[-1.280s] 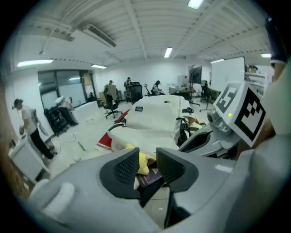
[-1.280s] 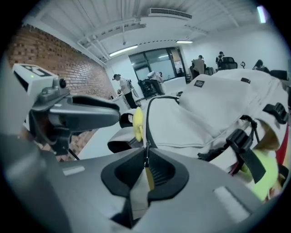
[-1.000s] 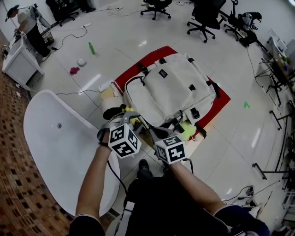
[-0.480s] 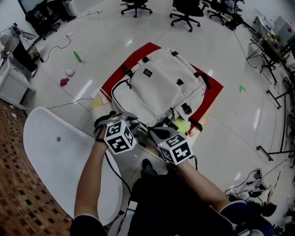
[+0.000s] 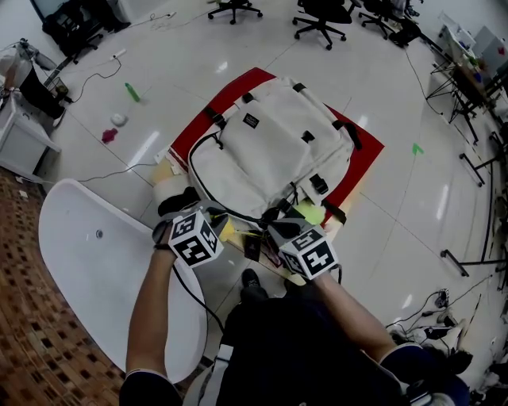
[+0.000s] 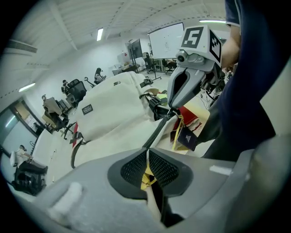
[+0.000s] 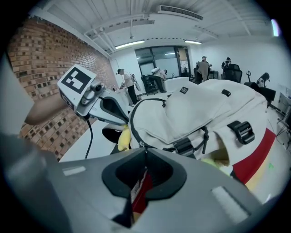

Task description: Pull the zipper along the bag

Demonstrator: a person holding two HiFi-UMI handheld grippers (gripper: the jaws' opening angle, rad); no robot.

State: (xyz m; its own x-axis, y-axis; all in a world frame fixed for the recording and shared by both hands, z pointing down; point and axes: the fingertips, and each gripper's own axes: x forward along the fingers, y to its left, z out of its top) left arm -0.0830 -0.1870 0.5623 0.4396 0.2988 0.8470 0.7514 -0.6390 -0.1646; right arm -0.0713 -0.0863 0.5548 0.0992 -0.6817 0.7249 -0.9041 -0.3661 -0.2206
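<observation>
A red mat [image 5: 367,161] lies out past the fingers [image 6: 166,168]. Far beyond them, black chairs [image 5: 321,21] stand on the shiny floor [image 5: 238,55]. Off to their left sit a white table [image 5: 87,270], a green bottle [image 5: 132,93] and a small pink thing [image 5: 109,135].

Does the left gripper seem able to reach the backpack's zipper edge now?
Likely yes: the left gripper is right at the zipper edge of the backpack, its jaws closing with that edge between them; nothing stands in the way.

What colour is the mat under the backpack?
Red. The mat shows best in the head view, under the cream backpack.
</observation>
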